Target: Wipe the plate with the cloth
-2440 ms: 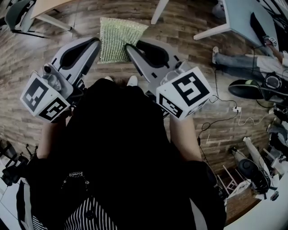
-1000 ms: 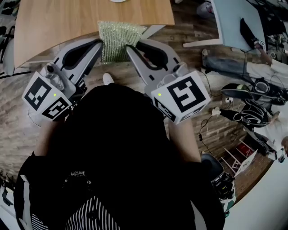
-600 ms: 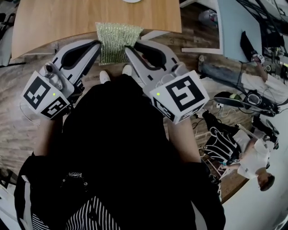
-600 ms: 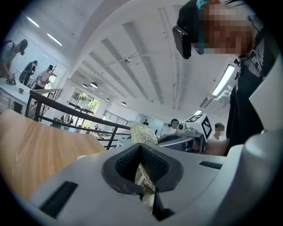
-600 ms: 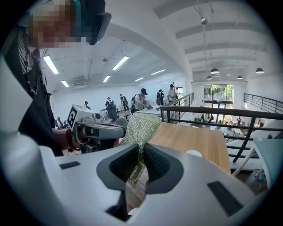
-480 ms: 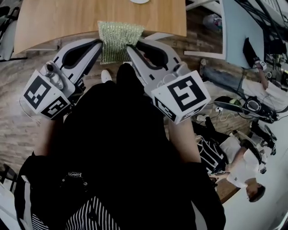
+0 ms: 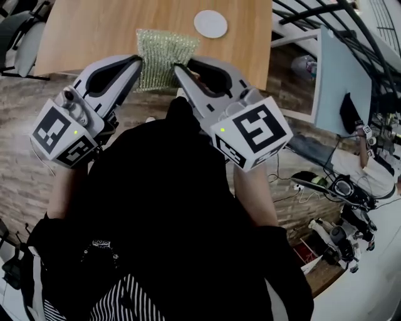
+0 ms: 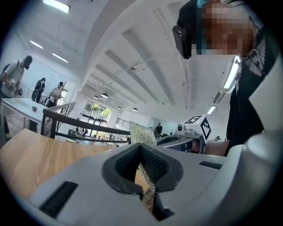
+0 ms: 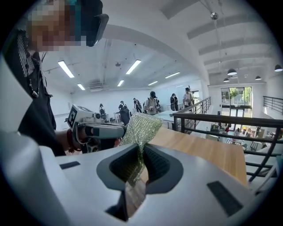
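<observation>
A green mesh cloth (image 7: 164, 57) hangs stretched between my two grippers, over the near edge of a wooden table (image 7: 88, 31). My left gripper (image 7: 139, 60) is shut on the cloth's left edge and my right gripper (image 7: 177, 65) on its right edge. A small white plate (image 7: 210, 24) lies on the table beyond the cloth, a little to the right. In the left gripper view the cloth (image 8: 142, 133) runs up from the closed left gripper (image 8: 144, 176). In the right gripper view the cloth (image 9: 140, 128) rises from the closed right gripper (image 9: 136, 170).
A pale blue board (image 7: 341, 75) and a dark railing (image 7: 313, 9) stand at the right of the table. Cables and gear (image 7: 341, 188) litter the brick-patterned floor at the right. A chair (image 7: 25, 37) stands at the table's left end. People (image 9: 152, 103) stand far off.
The wooden table has come closer under the grippers and the white plate has come into view. Both grippers keep the same hold on the cloth.
</observation>
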The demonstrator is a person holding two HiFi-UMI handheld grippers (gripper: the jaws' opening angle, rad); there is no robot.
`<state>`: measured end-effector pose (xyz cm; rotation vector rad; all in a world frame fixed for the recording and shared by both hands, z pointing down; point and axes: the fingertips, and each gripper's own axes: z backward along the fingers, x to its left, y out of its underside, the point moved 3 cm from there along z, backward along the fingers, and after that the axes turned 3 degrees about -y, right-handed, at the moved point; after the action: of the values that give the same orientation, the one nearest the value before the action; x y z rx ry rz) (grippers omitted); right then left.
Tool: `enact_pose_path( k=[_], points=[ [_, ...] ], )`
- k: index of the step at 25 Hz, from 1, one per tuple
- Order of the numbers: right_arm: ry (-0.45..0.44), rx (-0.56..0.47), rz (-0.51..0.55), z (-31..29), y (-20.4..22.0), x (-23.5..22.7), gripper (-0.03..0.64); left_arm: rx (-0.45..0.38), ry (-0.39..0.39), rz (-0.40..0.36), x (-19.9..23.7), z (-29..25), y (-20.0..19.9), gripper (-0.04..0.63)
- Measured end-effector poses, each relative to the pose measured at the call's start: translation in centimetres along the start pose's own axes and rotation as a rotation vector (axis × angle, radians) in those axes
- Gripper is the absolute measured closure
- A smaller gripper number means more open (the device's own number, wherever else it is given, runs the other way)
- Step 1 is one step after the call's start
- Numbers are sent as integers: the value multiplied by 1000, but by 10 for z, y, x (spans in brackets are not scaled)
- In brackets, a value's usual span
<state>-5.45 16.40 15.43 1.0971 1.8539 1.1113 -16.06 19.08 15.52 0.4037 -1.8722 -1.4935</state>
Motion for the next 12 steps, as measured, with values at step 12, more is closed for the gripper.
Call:
enact_pose_path(
  k=[12],
  points=[
    [-138,-1,-12,-6,-24,-103,574,15,-103,5,27,-84,-31,604]
  ],
)
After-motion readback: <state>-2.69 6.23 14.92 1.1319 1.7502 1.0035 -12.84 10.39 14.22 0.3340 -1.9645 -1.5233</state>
